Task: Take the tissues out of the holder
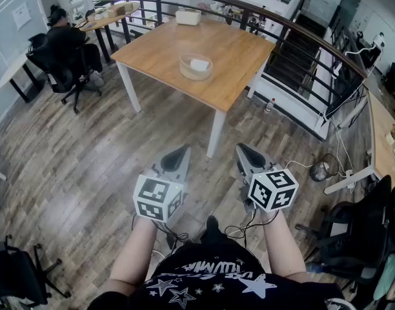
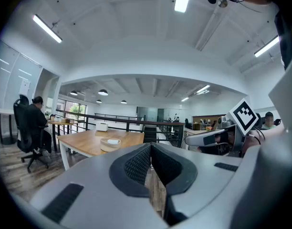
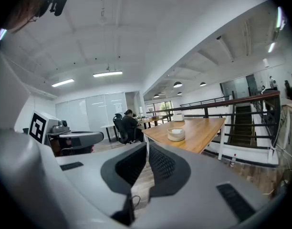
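My left tongs (image 1: 182,150) and right tongs (image 1: 241,147) are both closed tight, holding nothing, well short of the table (image 1: 239,47). I see the round holder (image 1: 186,72) near its middle, white tissues (image 1: 199,64) inside.

Grey hand-held grippers (image 1: 182,152) (image 1: 242,150), b/w marker cubes (image 1: 160,197) (image 1: 273,189), blk star tee (image 1: 204,278)

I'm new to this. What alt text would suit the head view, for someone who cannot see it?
Seen from above, a person standing on a wooden floor holds a left tool and a right tool, both shut and empty, pointed toward a wooden table ahead. On it sits a round holder with white tissues inside.
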`<state>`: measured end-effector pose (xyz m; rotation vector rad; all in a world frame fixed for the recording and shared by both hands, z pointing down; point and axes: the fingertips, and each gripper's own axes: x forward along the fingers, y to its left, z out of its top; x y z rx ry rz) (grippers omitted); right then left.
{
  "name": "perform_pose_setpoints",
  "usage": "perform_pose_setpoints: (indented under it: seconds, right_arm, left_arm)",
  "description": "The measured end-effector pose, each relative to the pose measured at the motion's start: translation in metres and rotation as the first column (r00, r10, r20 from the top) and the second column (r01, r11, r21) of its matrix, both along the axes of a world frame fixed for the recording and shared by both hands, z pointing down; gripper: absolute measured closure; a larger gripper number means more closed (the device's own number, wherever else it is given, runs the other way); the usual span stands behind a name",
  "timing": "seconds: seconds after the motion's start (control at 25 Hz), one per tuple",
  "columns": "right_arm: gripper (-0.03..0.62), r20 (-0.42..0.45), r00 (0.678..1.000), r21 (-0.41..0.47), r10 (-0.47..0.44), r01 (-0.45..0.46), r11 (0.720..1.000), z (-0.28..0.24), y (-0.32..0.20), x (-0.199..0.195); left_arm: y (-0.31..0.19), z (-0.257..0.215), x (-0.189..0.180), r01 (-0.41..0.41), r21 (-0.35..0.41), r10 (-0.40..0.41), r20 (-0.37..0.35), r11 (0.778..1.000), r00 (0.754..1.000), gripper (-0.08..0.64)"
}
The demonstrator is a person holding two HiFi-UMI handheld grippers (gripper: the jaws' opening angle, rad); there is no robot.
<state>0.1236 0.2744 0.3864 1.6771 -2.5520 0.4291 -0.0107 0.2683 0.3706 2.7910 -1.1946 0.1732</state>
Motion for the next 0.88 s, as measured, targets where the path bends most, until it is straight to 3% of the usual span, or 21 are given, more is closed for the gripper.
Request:
perform_pose_setpoints:
  seconds: [0.88]
  right_arm:
    - [0.565, 0.039, 0.999, -0.019, -0.021, 0.022, 1.000, 0.003, 0.023, -0.063]
  left_arm:
    - [0.031, 0.002, -0.057, -0.025, 0.002, 0.025, -0.022, 1.000, 0.999, 0.546]
